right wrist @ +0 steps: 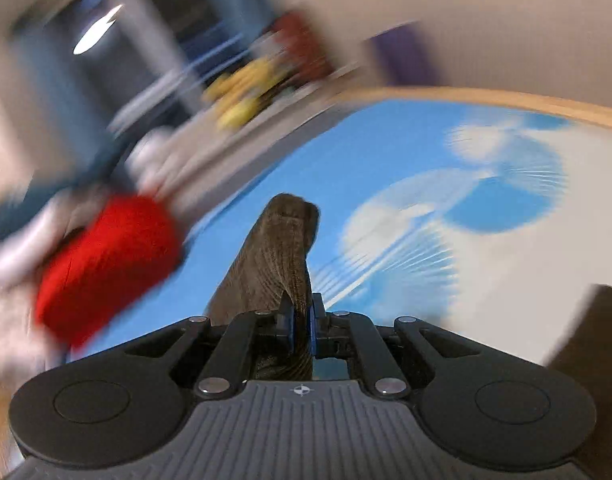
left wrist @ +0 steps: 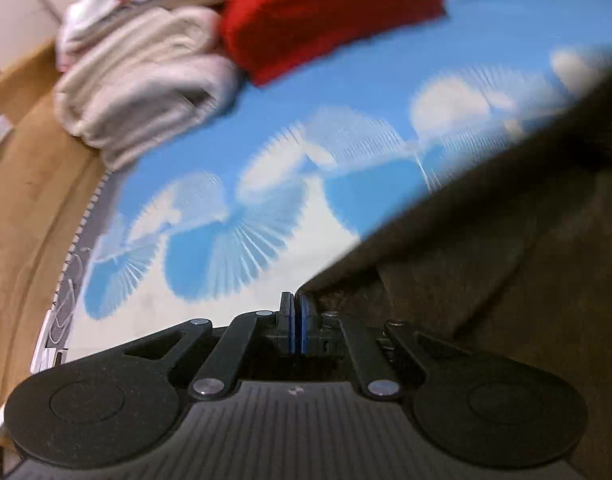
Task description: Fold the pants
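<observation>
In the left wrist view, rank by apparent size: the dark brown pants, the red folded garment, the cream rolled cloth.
1. Dark brown pants, clearly largest, though nearness to the camera inflates them.
2-3. Red folded garment and cream rolled cloth look about alike; I won't rank them.

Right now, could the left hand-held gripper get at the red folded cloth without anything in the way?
Probably not yet. The left hand-held gripper is shut on the brown pants, so it must release first. Otherwise only open blue sheet lies before the red folded cloth.
</observation>
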Tool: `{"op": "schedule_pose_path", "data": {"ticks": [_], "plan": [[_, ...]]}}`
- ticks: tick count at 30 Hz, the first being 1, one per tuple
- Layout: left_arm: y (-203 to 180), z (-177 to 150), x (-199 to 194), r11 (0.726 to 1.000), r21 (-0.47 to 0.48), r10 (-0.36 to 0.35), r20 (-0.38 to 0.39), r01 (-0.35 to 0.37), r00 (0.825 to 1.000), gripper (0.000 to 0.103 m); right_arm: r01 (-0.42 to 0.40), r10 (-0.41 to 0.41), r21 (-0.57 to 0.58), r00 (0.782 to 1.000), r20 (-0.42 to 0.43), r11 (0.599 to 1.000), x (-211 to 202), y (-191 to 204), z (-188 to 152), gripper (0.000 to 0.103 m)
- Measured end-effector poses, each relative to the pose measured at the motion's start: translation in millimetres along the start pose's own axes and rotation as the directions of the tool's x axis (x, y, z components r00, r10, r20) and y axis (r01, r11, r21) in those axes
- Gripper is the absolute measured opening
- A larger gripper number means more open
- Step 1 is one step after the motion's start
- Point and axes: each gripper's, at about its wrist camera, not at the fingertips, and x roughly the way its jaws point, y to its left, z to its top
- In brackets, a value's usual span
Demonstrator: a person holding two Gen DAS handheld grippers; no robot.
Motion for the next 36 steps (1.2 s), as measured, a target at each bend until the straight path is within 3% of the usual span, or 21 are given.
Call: {"op": "schedule_pose_path", "data": {"ticks": [4, 6, 8, 10, 12, 13, 15, 16, 18, 19, 21, 22, 23, 27, 30, 31, 34, 36], "plan": [[7.7, 7.0, -15.3, 0.999, -0.038, 0.032, 0.094, -0.028, 0.995, 0.0, 0.077, -0.094, 0.123, 0.985, 0.145, 0.989, -40.0, -36.9, 24.5, 0.006], [2.2, 19.4, -18.1, 0.987, -0.019, 0.16, 0.129, -0.158, 0.979, 0.0, 0.098, -0.128, 0.15, 0.97, 0.206, 0.984, -57.1, -43.9, 29.5, 0.006], [14.4, 25.6, -16.0, 0.984, -0.077, 0.173, 0.132, -0.164, 0.976, 0.0, 0.125, -0.167, 0.169, 0.949, 0.266, 0.978, -66.2, -46.1, 33.6, 0.006], [25.0, 31.2, -9.3, 0.986, -0.144, 0.1, 0.106, -0.084, 0.989, 0.0, 0.138, -0.19, 0.186, 0.935, 0.299, 0.973, -60.7, -43.6, 36.1, 0.006], [30.4, 38.2, -2.6, 0.975, -0.201, -0.079, 0.094, 0.097, 0.992, 0.0, 0.151, -0.195, 0.164, 0.935, 0.297, 0.975, -46.5, -32.3, 35.7, 0.006], [32.6, 41.0, 2.5, 0.953, -0.234, -0.178, 0.084, 0.193, 0.98, 0.001, 0.172, -0.208, 0.143, 0.932, 0.297, 0.975, -42.0, -25.6, 34.5, 0.006], [32.7, 45.6, 16.8, 0.911, -0.266, -0.313, 0.052, 0.315, 0.948, 0.004, 0.205, -0.231, 0.119, 0.93, 0.285, 0.972, -18.4, -17.1, 36.1, 0.006], [32.9, 47.7, 23.3, 0.908, -0.264, -0.327, 0.041, 0.326, 0.944, 0.005, 0.214, -0.239, 0.115, 0.93, 0.278, 0.97, -7.4, -13.7, 34.3, 0.006], [41.8, 48.5, 35.6, 0.901, -0.275, -0.343, 0.023, 0.336, 0.939, 0.024, 0.244, -0.263, 0.102, 0.928, 0.263, 0.964, 13.0, -8.2, 33.6, 0.006], [50.7, 47.8, 41.7, 0.873, -0.291, -0.403, 0.019, 0.39, 0.915, 0.033, 0.252, -0.27, 0.101, 0.929, 0.253, 0.962, 20.4, -7.7, 33.0, 0.006], [61.2, 37.5, 45.4, 0.799, -0.283, -0.546, 0.03, 0.531, 0.837, 0.066, 0.263, -0.281, 0.106, 0.934, 0.22, 0.959, 33.5, -8.0, 30.8, 0.006], [65.9, 33.1, 43.1, 0.766, -0.238, -0.605, 0.049, 0.597, 0.795, 0.071, 0.265, -0.283, 0.11, 0.937, 0.204, 0.958, 39.6, -8.5, 31.3, 0.006], [68.1, 28.9, 39.4, 0.753, -0.192, -0.63, 0.063, 0.629, 0.774, 0.081, 0.263, -0.28, 0.11, 0.941, 0.189, 0.959, 45.1, -8.9, 31.1, 0.006], [70.7, 10.2, 36.3, 0.706, -0.051, -0.705, 0.046, 0.707, 0.707, 0.084, 0.256, -0.267, 0.08, 0.947, 0.18, 0.963, 63.4, -5.0, 34.7, 0.006], [55.0, 0.5, 35.7, 0.679, 0.064, -0.732, -0.01, 0.731, 0.681, 0.079, 0.252, -0.256, 0.047, 0.951, 0.175, 0.967, 64.2, -5.2, 34.8, 0.006], [51.2, -1.1, 34.3, 0.661, 0.088, -0.747, -0.019, 0.745, 0.665, 0.077, 0.253, -0.256, 0.04, 0.951, 0.173, 0.967, 63.9, -5.7, 35.1, 0.006], [50.2, -6.5, 24.1, 0.602, 0.104, -0.797, 0.014, 0.791, 0.604, 0.075, 0.266, -0.268, 0.038, 0.948, 0.169, 0.963, 62.8, -9.2, 35.7, 0.006], [49.4, -7.6, 10.8, 0.573, 0.139, -0.818, 0.037, 0.807, 0.574, 0.075, 0.276, -0.278, 0.035, 0.946, 0.167, 0.961, 63.4, -10.9, 36.5, 0.006]]}}
